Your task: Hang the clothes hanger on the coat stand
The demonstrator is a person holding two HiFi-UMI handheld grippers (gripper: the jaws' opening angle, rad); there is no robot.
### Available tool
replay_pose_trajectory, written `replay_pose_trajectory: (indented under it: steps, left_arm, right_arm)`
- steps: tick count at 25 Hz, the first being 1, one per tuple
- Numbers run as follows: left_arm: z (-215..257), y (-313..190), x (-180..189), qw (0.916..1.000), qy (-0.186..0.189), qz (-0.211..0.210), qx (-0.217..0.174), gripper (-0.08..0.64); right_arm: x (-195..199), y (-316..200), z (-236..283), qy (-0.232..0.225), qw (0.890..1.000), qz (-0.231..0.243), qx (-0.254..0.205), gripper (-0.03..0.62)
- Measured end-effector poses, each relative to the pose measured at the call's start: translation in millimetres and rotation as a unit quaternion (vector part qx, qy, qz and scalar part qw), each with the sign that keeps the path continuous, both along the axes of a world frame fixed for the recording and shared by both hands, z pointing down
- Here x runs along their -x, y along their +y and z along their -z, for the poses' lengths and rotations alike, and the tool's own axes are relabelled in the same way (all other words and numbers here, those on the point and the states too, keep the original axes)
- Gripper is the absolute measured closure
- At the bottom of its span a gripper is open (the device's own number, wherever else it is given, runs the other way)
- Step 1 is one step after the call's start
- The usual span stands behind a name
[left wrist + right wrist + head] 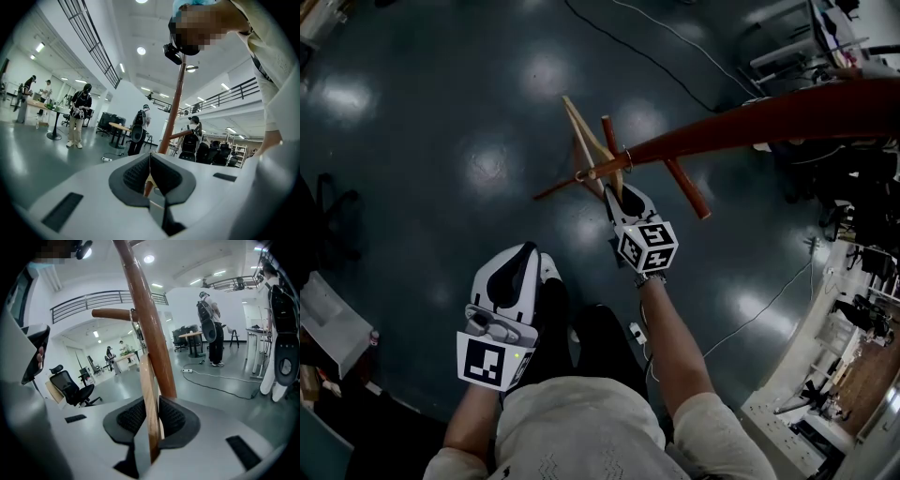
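Right claw point(151, 416) is clamped on the pale wooden hanger point(149, 390) at frame centre. Its metal hook point(136, 326) sits right at a peg point(110, 313) of the red-brown coat stand point(769, 117). Left claw point(523, 251) sits lower left, pinched together and empty.

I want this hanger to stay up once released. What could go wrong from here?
1. The hook is beside the peg, close to the pole; whether it rests on the peg isn't clear. If the right tool opens now, the hanger may drop.
2. The hanger looks to be against the pole; pushing on might rock it.
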State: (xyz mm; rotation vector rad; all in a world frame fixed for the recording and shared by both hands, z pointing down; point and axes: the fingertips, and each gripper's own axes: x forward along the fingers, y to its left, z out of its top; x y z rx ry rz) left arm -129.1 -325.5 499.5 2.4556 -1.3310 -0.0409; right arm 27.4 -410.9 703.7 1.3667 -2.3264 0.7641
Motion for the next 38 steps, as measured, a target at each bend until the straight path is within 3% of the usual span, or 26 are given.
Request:
replay_pose_trajectory:
  steps: [7, 15, 24, 33, 38]
  left_arm:
    - [5.0, 11.4, -9.8, 0.9999, 0.004, 0.006, 0.013, 0.548]
    - [20.8, 22.6, -22.4, 1.0, 0.004, -0.003, -0.003, 0.548]
    - [42.0, 34.4, -36.7, 0.9996, 0.007, -0.008, -0.027, 0.548]
    - [72.6, 60.0, -39.4, 0.9986, 0.011, -0.016, -0.05, 0.548]
    - [84.9, 66.8, -37.9, 0.9959, -0.027, -0.04, -0.076, 0.548]
  right_arm:
    - [-8.3, 9.8, 5.1, -0.005, 1.0, -0.001, 0.008, 0.52]
    - [-23.2, 25.0, 26.8, 0.002, 1.0, -0.006, -0.011, 0.474]
    - [-26.3, 46.6, 71.7, 0.025, 0.998, 0.008, -0.057, 0.474]
    - [-6.4, 77.0, 140.4, -0.004, 0.994, 0.003, -0.106, 0.476]
    - [5.2, 89.9, 184.3, -0.021, 0.991, 0.008, -0.132, 0.549]
